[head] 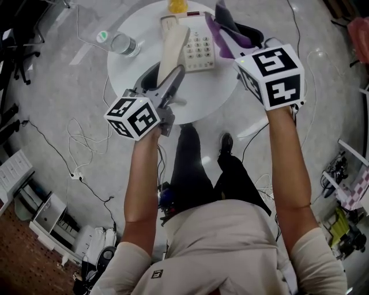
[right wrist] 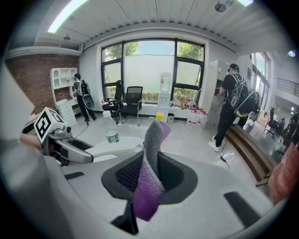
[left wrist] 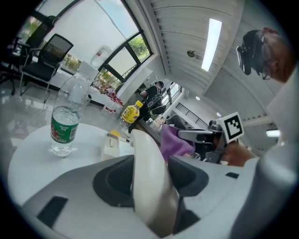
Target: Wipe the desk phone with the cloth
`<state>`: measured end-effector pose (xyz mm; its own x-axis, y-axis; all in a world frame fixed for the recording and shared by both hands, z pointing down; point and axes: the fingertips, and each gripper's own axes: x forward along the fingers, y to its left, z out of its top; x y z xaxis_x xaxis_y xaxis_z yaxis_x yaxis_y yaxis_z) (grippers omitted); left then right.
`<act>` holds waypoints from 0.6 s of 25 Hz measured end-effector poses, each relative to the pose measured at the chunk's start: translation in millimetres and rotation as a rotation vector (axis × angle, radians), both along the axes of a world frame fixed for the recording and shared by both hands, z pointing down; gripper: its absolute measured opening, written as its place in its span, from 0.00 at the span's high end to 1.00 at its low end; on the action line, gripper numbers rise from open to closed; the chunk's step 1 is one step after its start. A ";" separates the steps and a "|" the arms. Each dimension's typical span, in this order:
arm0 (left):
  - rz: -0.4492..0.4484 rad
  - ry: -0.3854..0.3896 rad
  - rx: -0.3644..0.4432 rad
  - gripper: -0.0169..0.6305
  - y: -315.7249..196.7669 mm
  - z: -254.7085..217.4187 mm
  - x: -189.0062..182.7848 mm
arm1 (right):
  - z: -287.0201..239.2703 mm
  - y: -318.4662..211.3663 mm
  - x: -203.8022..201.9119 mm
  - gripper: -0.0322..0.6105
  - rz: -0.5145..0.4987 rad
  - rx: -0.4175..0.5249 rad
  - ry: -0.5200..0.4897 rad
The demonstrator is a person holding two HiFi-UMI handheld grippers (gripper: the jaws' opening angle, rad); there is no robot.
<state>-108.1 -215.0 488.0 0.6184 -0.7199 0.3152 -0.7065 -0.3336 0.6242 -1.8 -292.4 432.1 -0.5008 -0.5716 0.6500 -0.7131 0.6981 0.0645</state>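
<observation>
The cream desk phone sits at the far side of a round white table. Its cream handset is lifted off the base and tilted, with my left gripper shut on its lower end. In the left gripper view the handset fills the gap between the jaws. My right gripper is shut on a purple and grey cloth above the phone's right side. The cloth stands up between the jaws in the right gripper view. Whether it touches the phone I cannot tell.
A clear water bottle lies at the table's left, and a yellow bottle is at its far edge. Cables trail over the floor around the table. Office chairs and a standing person are farther off.
</observation>
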 end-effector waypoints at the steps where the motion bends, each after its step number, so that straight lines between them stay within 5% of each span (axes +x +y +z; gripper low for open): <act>1: -0.014 -0.034 0.003 0.64 -5.4 3.7 -1.9 | -0.4 -0.1 3.6 0.84 0.012 0.002 -0.011; 8: -0.115 -0.217 0.004 0.64 -36.9 35.0 -9.5 | 15.1 12.7 26.6 0.84 0.078 -0.036 -0.073; 15: -0.195 -0.313 -0.010 0.64 -56.2 57.5 -14.7 | 37.8 33.2 42.2 0.84 0.104 -0.089 -0.071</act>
